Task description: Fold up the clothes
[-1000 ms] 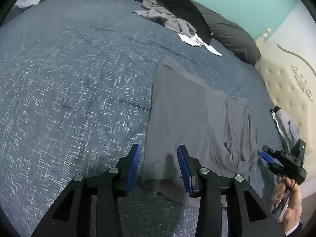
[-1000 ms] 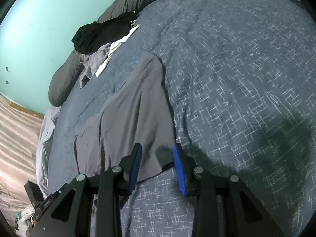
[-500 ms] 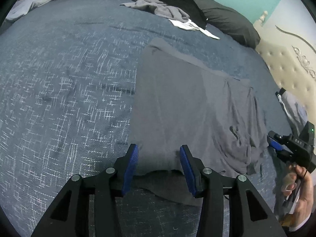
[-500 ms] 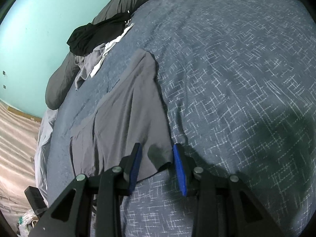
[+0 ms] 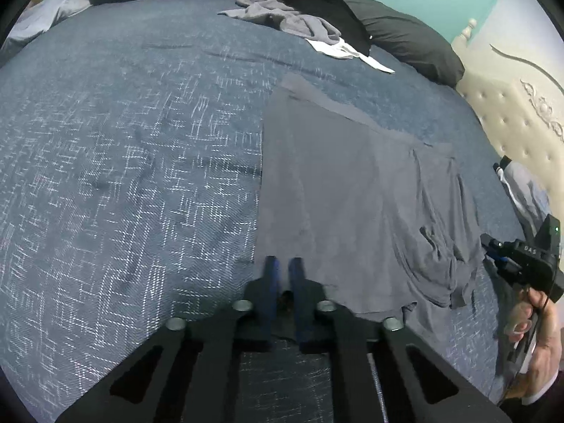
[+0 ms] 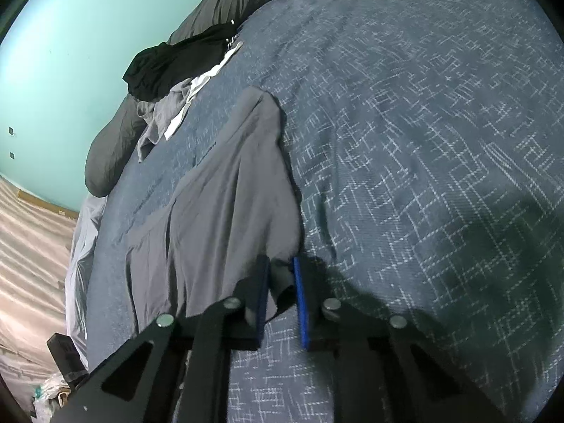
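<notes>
A grey garment lies spread flat on the blue patterned bedspread, with its right side rumpled. My left gripper is shut on the garment's near edge, blue pads almost touching. In the right wrist view the same garment runs away from me, and my right gripper is shut on its near corner, a fold of cloth bunched between the pads. The right gripper also shows at the right edge of the left wrist view, held by a hand.
A pile of black, grey and white clothes rests against dark pillows at the far end of the bed. A cream tufted headboard stands on the right. The clothes pile sits below a turquoise wall.
Both grippers moved forward over the garment's near edge and shut on it, the left at the edge and the right at the corner. Both were open before.
</notes>
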{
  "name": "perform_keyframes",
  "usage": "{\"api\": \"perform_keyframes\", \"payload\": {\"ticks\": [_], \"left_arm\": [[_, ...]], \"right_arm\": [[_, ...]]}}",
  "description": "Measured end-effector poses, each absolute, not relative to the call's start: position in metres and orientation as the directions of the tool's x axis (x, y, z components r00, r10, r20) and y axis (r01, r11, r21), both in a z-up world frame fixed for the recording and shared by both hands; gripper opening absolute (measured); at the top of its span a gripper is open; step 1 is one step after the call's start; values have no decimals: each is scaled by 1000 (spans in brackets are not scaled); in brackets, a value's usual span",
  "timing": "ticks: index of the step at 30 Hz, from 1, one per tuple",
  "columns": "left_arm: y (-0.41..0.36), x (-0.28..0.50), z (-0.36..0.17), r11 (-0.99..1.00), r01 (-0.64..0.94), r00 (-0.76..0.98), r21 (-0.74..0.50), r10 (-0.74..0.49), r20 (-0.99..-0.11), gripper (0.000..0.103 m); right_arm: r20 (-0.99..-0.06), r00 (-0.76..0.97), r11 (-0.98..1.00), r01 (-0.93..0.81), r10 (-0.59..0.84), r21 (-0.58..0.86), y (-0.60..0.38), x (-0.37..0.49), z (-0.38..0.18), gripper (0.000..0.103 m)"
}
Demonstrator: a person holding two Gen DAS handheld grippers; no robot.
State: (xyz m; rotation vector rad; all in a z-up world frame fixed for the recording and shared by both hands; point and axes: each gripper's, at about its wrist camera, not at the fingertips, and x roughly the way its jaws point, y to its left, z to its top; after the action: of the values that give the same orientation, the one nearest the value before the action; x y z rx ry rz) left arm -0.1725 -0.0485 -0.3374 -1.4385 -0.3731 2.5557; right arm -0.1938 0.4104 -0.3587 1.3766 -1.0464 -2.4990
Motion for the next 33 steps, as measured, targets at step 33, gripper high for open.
{"api": "perform_keyframes", "payload": {"ticks": [33], "left_arm": [[-98,-183,-342,-875,153,-553,-459,309,-774,2]], "right_arm": [[-637,-699,-707,-268,-325,654,456,-168,-332,3]]}}
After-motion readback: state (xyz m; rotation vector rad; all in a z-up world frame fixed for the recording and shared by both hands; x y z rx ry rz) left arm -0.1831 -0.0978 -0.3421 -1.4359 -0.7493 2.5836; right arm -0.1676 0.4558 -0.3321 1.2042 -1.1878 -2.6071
